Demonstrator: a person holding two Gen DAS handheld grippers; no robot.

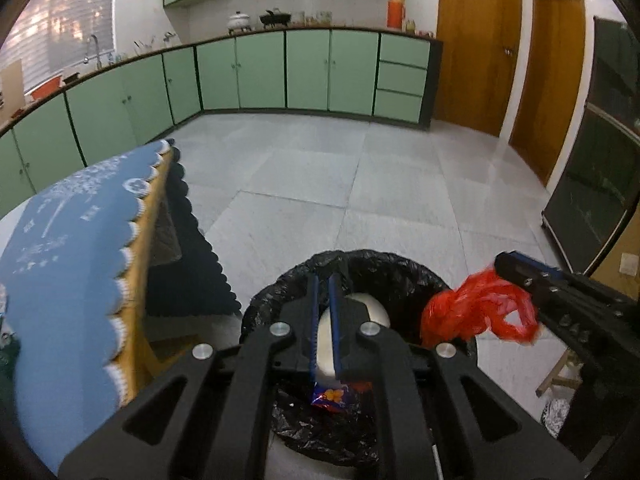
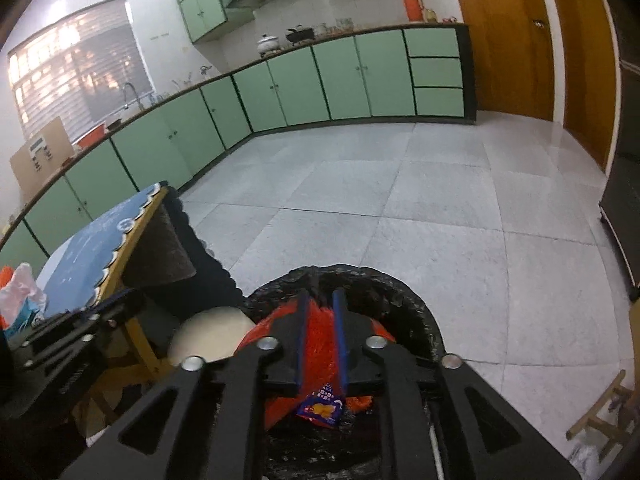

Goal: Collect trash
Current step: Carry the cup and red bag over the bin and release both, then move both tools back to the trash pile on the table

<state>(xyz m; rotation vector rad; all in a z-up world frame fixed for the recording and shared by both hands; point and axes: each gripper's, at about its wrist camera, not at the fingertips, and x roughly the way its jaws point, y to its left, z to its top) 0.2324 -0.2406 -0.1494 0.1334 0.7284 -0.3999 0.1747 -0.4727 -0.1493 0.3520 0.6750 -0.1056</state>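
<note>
Two tongs above bin (image 1: 372,268): red bag (image 2: 316,332) between right tongs (image 2: 320,304).

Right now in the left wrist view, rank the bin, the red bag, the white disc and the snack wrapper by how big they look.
1. bin
2. red bag
3. white disc, though the left gripper hides part, so second and third are unsure
4. snack wrapper
</note>
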